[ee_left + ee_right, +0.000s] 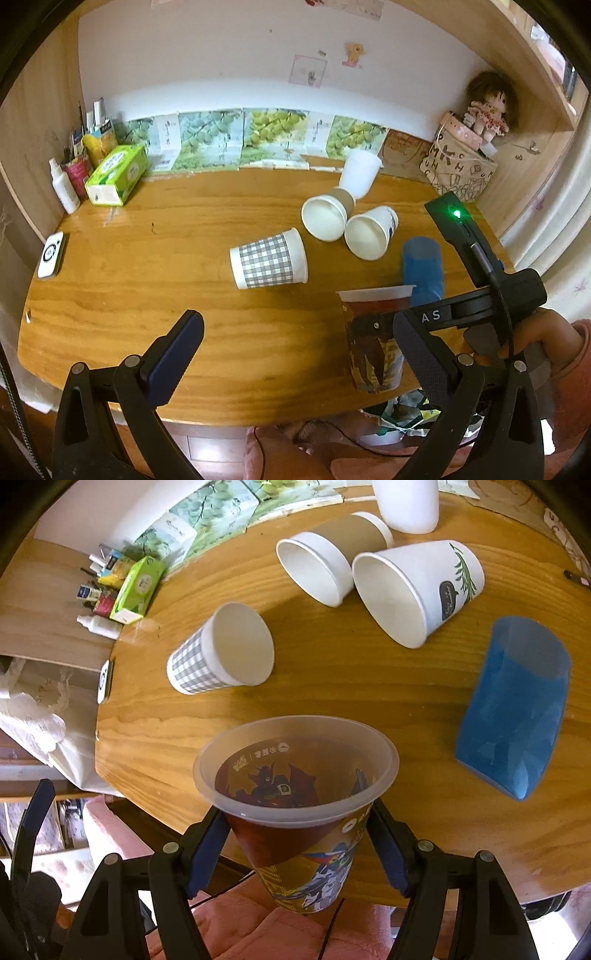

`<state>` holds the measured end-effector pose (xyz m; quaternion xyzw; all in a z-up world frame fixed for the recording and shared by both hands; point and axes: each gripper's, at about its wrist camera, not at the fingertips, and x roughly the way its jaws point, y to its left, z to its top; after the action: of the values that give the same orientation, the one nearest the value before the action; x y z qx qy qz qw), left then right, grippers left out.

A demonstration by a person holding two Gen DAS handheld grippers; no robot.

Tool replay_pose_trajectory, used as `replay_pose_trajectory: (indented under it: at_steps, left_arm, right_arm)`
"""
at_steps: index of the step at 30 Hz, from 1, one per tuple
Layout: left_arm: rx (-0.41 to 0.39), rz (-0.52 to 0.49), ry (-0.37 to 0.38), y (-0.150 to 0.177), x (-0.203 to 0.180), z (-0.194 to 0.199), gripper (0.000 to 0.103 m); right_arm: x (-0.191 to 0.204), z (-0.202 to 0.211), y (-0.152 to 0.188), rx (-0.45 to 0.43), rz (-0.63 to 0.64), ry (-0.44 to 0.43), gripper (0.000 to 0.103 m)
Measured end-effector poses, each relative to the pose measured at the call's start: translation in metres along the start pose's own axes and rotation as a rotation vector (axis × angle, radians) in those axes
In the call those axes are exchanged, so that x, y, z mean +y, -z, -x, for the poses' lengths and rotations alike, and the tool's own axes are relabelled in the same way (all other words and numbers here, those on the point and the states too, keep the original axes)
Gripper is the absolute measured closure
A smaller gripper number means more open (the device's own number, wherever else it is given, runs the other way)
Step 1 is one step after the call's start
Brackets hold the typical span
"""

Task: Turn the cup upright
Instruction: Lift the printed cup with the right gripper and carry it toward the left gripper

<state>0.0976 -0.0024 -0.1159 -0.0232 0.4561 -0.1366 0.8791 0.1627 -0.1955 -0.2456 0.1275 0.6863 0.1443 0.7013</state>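
Note:
My right gripper (299, 845) is shut on a printed plastic cup (295, 812), red and gold with cartoon figures, held mouth-up over the table's near edge. The cup also shows in the left wrist view (373, 339), upright, with the right gripper clamped around it. My left gripper (295, 354) is open and empty above the table's front edge. Lying on their sides on the wooden table (147, 258) are a grey checked paper cup (267, 260), a brown-sleeved paper cup (327, 216), a white leaf-print cup (371, 230) and a blue cup (423, 267).
A white plastic cup (358, 171) stands upside down behind the fallen cups. A green tissue box (116, 175), bottles and pens stand at the back left. A white device (51, 254) lies at the left edge. A doll on a printed bag (461, 162) sits back right.

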Motion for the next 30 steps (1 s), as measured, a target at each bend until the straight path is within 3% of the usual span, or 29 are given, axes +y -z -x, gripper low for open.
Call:
replay_pose_trajectory:
  at_steps: [15, 19, 30]
  left_arm:
    - [0.129, 0.099, -0.039, 0.012, -0.008, -0.037, 0.001]
    - [0.152, 0.108, -0.058, 0.013, -0.008, -0.047, 0.001]
    - [0.191, 0.155, -0.023, 0.008, -0.014, -0.064, 0.001]
  right_arm:
    - [-0.023, -0.012, 0.006, -0.043, 0.026, -0.063, 0.027]
    - [-0.03, -0.006, 0.011, -0.085, 0.02, -0.076, 0.022]
    - [-0.059, 0.031, 0.033, -0.273, -0.024, -0.144, 0.021]
